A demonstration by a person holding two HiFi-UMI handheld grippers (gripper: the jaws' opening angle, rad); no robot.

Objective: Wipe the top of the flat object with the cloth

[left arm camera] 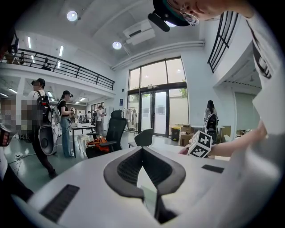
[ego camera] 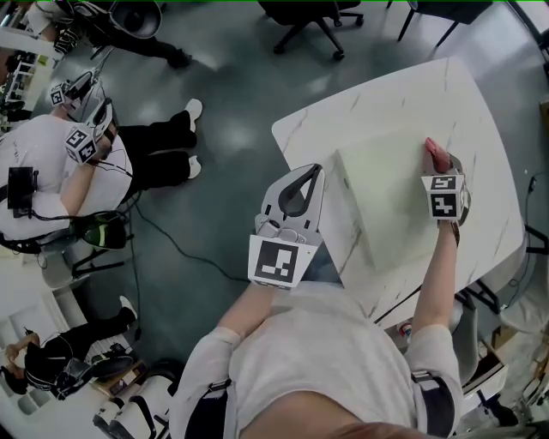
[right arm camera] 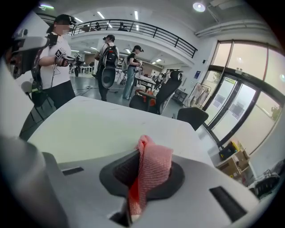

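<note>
A flat pale greenish board (ego camera: 386, 201) lies on the white marble table (ego camera: 480, 111). My right gripper (ego camera: 439, 167) is over the board's far right part, shut on a red mesh cloth (ego camera: 432, 151). In the right gripper view the cloth (right arm camera: 153, 167) bunches up between the jaws of the right gripper (right arm camera: 144, 153), with the board (right arm camera: 84, 133) spreading ahead of it. My left gripper (ego camera: 317, 170) hovers at the board's left edge. Its jaw tips meet and hold nothing. The left gripper view shows the left gripper (left arm camera: 142, 150) shut and the right gripper's marker cube (left arm camera: 201, 144) beyond it.
The table's left edge (ego camera: 287, 141) drops to a grey floor with a black cable (ego camera: 171, 249). A person with grippers (ego camera: 51, 171) sits on the floor at the left. Office chairs (ego camera: 313, 21) stand beyond the table. Several people stand further off in the hall.
</note>
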